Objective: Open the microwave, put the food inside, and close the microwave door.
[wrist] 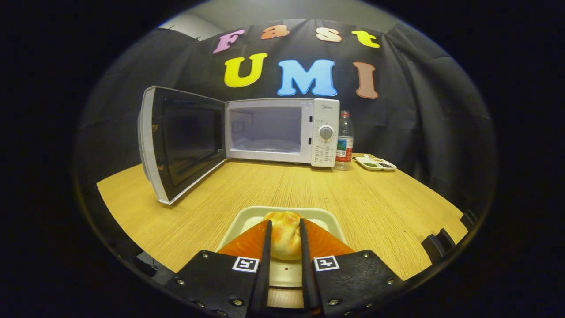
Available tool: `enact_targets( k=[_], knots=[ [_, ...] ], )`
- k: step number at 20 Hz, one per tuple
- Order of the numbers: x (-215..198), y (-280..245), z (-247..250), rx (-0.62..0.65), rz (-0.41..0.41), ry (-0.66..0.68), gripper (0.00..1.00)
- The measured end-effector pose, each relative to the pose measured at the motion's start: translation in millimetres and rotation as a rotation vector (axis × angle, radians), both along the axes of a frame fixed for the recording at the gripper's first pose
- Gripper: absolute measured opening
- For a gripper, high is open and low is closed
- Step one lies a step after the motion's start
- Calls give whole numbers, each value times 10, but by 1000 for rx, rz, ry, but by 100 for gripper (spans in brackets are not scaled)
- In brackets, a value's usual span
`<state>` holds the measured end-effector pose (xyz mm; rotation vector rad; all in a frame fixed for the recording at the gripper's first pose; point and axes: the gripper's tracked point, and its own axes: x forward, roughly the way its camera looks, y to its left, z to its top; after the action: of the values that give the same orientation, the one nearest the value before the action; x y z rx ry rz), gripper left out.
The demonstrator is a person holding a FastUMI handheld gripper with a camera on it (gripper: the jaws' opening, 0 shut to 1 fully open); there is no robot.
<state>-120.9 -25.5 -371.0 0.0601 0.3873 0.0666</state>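
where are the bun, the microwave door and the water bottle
bun (pixel 284 234), gripper view, its top, between the fingers
microwave door (pixel 187 141), gripper view, its dark inner window, swung open
water bottle (pixel 344 145), gripper view, its label, beside the microwave

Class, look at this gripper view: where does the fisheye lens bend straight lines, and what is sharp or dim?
Gripper view: the table edge curves; the open microwave door bows; the cavity is lit pale; the tongs grip a sharply focused bun over a tray.

Matt wood-grain table (pixel 212 198), seemingly laminate
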Motion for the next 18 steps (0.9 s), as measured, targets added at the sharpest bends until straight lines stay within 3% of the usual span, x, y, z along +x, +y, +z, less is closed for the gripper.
enact_targets(
  k=[5,10,11,13,18],
  knots=[
    [29,4,134,29,18,-14,30],
    [28,74,70,-4,48,11,30],
    [9,5,60,-32,24,13,30],
    [37,-85,55,-72,-4,-2,0],
    [21,-33,62,-65,21,16,1]
  ],
)
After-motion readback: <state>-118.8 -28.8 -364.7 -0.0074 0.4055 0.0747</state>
